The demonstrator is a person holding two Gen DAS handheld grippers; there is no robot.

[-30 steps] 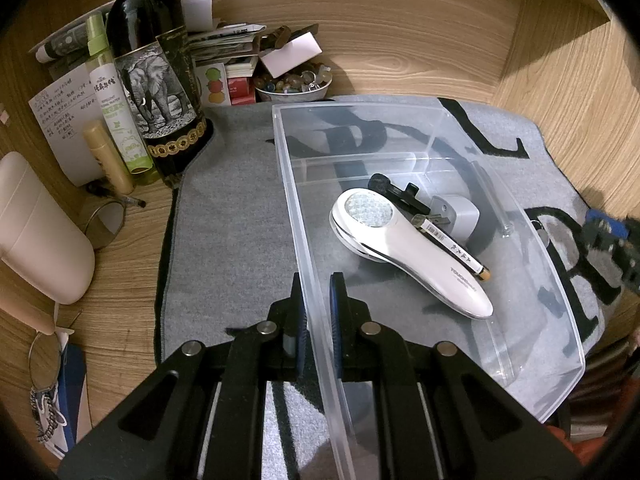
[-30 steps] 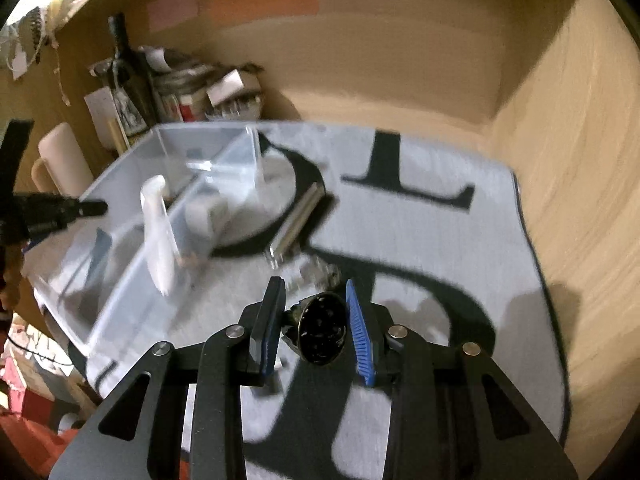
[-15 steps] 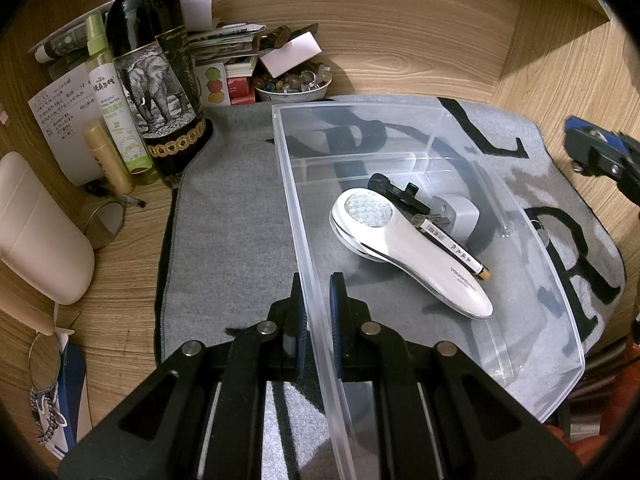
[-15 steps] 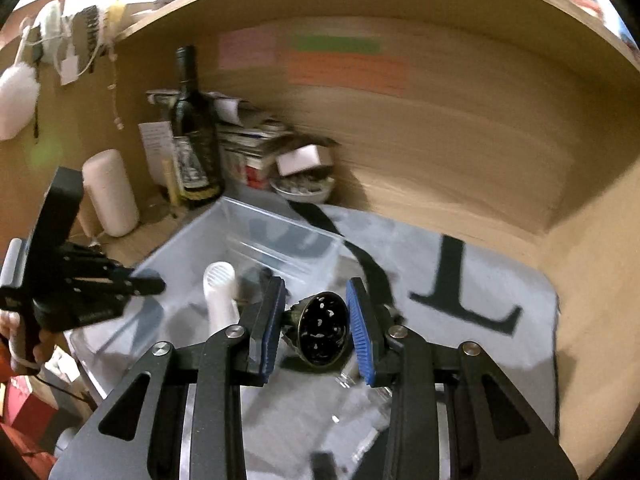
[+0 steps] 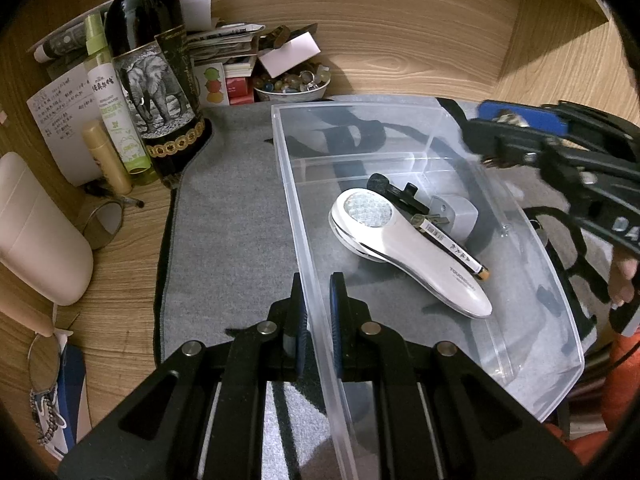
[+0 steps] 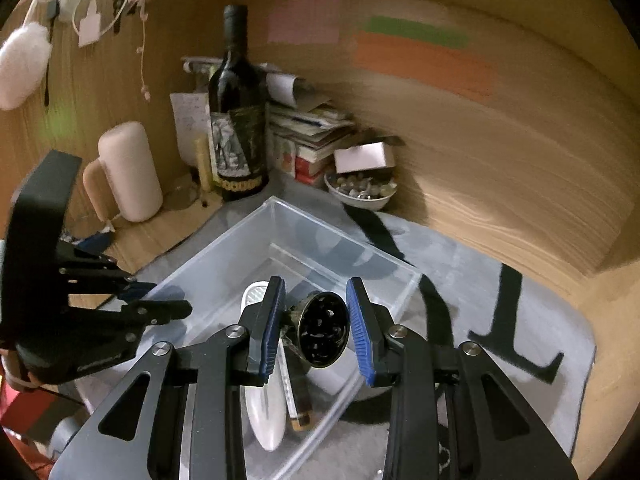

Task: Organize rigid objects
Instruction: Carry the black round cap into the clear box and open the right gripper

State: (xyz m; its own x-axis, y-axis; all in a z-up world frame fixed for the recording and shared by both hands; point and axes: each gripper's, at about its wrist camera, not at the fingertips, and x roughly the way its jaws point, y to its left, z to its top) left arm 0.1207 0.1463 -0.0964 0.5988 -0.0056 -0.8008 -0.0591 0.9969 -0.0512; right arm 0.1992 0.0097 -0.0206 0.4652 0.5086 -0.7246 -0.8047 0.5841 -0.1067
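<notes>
A clear plastic bin [image 5: 556, 264] lies on a grey mat. In it are a white handheld device [image 5: 404, 244], a pen [image 5: 452, 250], a grey plug adapter [image 5: 460, 216] and a black clip [image 5: 394, 190]. My left gripper [image 5: 318, 312] is shut on the bin's left wall. My right gripper [image 6: 316, 330] is shut on a dark round perforated metal piece [image 6: 320, 330] and holds it above the bin [image 6: 224, 256]. The right gripper also shows at the right of the left wrist view [image 5: 516, 128], over the bin's far right corner.
A wine bottle [image 5: 156, 68], a green spray bottle [image 5: 116, 112], papers, boxes and a bowl of beads [image 5: 294, 82] crowd the back left corner. A cream cylinder [image 5: 36, 236] lies at left. Wooden walls enclose the back and right. The mat [image 6: 520, 280] carries black letters.
My right gripper has carried the round metal piece from low over the mat up and left, to above the bin. The left gripper and bin have not moved.
</notes>
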